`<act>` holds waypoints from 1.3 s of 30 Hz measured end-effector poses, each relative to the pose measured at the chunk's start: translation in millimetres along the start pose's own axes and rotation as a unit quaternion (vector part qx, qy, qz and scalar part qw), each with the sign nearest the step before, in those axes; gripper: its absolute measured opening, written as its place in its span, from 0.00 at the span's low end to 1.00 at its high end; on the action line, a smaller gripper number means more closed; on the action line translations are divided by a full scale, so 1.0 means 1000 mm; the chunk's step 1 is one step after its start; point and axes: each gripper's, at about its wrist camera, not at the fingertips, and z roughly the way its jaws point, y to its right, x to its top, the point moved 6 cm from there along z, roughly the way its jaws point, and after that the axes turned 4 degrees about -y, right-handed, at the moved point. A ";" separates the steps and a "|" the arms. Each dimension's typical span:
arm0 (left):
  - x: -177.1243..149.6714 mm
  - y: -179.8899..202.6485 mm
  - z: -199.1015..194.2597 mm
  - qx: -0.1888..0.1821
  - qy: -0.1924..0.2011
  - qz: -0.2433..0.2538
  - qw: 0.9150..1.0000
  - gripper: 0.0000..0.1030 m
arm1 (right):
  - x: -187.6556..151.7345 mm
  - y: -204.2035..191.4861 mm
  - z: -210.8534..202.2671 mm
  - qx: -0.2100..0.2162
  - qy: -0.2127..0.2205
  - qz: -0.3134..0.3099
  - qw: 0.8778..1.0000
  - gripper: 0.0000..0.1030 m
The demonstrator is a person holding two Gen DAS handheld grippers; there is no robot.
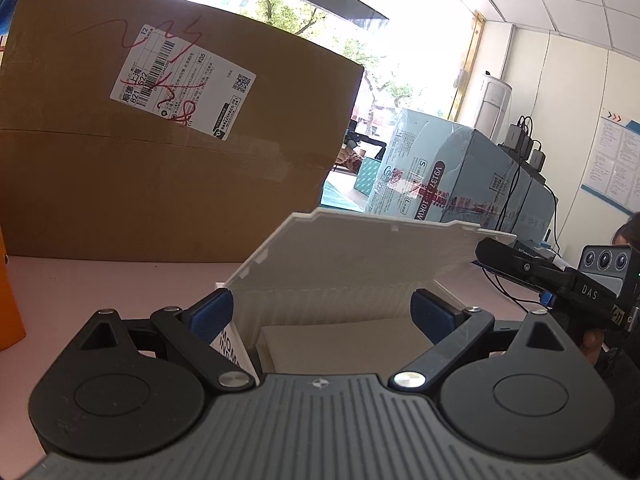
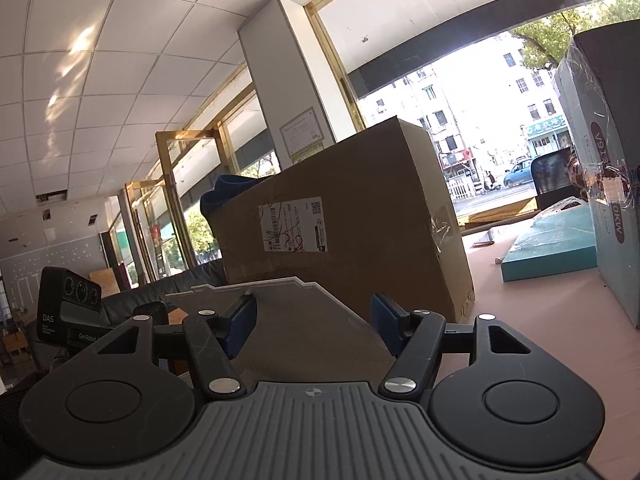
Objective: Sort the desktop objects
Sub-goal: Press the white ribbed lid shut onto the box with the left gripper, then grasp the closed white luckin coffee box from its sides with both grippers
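The big cardboard box [image 1: 168,128] with its scribbled shipping label [image 1: 182,80] fills the left wrist view; the right wrist view shows the same box from farther off, with a blue cloth [image 2: 224,192] on top and a street beyond the windows. Only the left view shows the light-blue taped carton [image 1: 452,176] whole; the right cuts it at the frame edge but adds a flat teal box [image 2: 548,248] lying on the pink table [image 2: 532,312]. The white box [image 1: 348,272] sits on the table with its lid raised. The left gripper [image 1: 322,312] stands open, one blue pad at each side of the box body; contact is unclear. The right gripper [image 2: 314,318], also open, straddles the shadowed lid [image 2: 288,300]. The box's contents are hard to make out.
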 end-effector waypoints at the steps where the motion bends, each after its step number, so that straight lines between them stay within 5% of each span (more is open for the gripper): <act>1: -0.001 0.002 -0.001 0.002 0.001 0.002 1.000 0.93 | -0.002 -0.002 -0.002 -0.004 -0.001 -0.005 1.000 0.60; 14: -0.011 0.002 -0.017 0.009 0.007 -0.021 1.000 0.95 | -0.012 -0.001 -0.021 -0.025 -0.004 0.002 1.000 0.63; 21: -0.003 -0.004 -0.046 -0.001 0.076 -0.067 0.995 0.97 | 0.001 -0.007 -0.040 0.018 0.039 0.052 0.998 0.77; 28: -0.002 -0.015 -0.055 0.047 0.117 -0.102 0.987 0.98 | -0.006 -0.018 -0.031 -0.060 0.037 0.035 0.997 0.76; 31: -0.004 -0.011 -0.048 0.089 0.110 -0.076 0.987 0.92 | -0.014 -0.028 -0.017 -0.092 0.008 -0.001 0.996 0.58; 33: -0.007 -0.007 -0.045 0.089 0.104 -0.055 0.989 0.85 | -0.024 -0.032 -0.007 -0.110 -0.014 -0.021 0.994 0.35; 35: -0.009 0.000 -0.041 0.087 0.098 -0.033 0.991 0.76 | -0.029 -0.033 -0.002 -0.116 -0.022 -0.030 0.992 0.24; 39: -0.015 0.015 -0.034 0.085 0.085 0.016 0.993 0.53 | -0.037 -0.034 0.005 -0.121 -0.034 -0.042 0.991 0.20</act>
